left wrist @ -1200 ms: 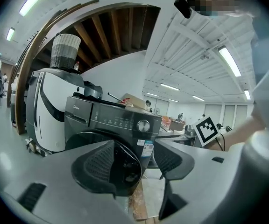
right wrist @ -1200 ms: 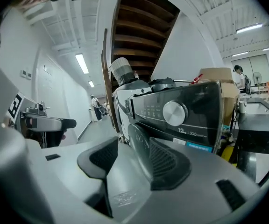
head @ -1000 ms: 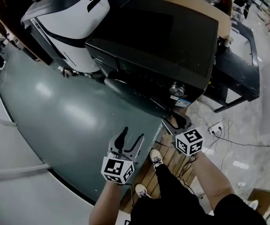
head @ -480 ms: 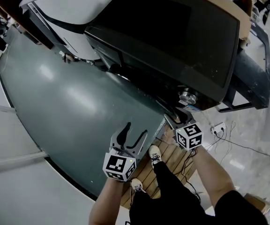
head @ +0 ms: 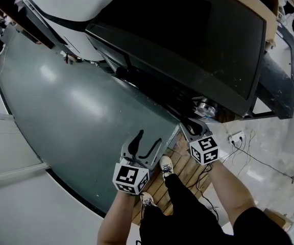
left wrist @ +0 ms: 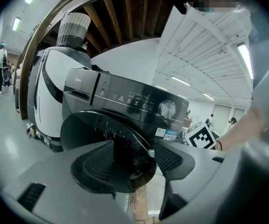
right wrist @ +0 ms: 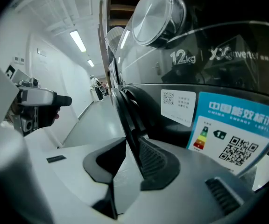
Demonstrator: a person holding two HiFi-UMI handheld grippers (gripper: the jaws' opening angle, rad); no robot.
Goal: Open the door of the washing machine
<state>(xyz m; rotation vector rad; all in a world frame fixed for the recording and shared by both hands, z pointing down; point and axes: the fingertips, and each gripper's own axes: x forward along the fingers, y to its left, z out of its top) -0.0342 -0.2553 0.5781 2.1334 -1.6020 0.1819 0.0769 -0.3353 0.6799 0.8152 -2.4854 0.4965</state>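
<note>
A white appliance (head: 78,4) with black trim is seen at the upper left, standing on a glossy grey-green floor (head: 70,111). A woven grey basket (left wrist: 74,28) is seen on top of it, under wooden ceiling beams (left wrist: 125,13). A slatted wooden pallet (head: 188,170) is laid on the floor. A white power strip (head: 235,137) and thin cables (head: 262,160) are seen on paler flooring further right. Strip lights (right wrist: 78,40) are mounted along a white corridor, where a distant person (right wrist: 95,84) is visible.

Grey-green floor (head: 70,111) is seen w/ black washing machine (head: 198,40) stood on it; wooden slats (head: 180,170) laid at its front, white appliance (head: 75,4) beside it, cables (head: 244,152) trailed nr its dial corner.
</note>
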